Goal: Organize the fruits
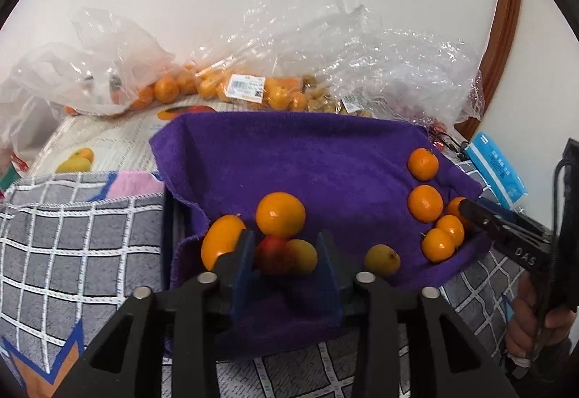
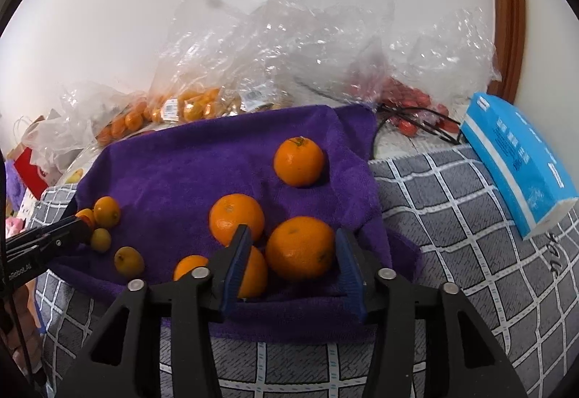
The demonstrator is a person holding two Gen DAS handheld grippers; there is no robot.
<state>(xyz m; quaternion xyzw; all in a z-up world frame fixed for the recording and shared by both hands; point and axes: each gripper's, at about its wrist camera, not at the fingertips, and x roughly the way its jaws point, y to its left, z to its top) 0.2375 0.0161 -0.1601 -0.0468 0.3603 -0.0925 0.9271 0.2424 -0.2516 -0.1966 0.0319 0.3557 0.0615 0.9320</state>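
Observation:
A purple towel [image 1: 307,159] [image 2: 188,173] lines a tray and holds loose fruit. My left gripper [image 1: 286,249] is open around a small red and yellow fruit [image 1: 275,253] with a yellow fruit [image 1: 305,255] beside it. Two larger oranges [image 1: 280,215] [image 1: 220,242] lie just beyond the fingers, and a yellow fruit [image 1: 381,259] lies to the right. My right gripper [image 2: 291,249] is open around a big orange [image 2: 300,248]. Other oranges [image 2: 237,219] [image 2: 298,161] lie beyond it. Several small oranges [image 1: 425,202] cluster at the towel's right side.
Clear plastic bags with oranges [image 1: 217,87] and red fruit [image 2: 409,105] lie along the back wall. A blue tissue pack [image 2: 521,159] lies on the grey checked cloth [image 2: 452,217] at the right. The right gripper body [image 1: 506,231] reaches over the towel's right edge.

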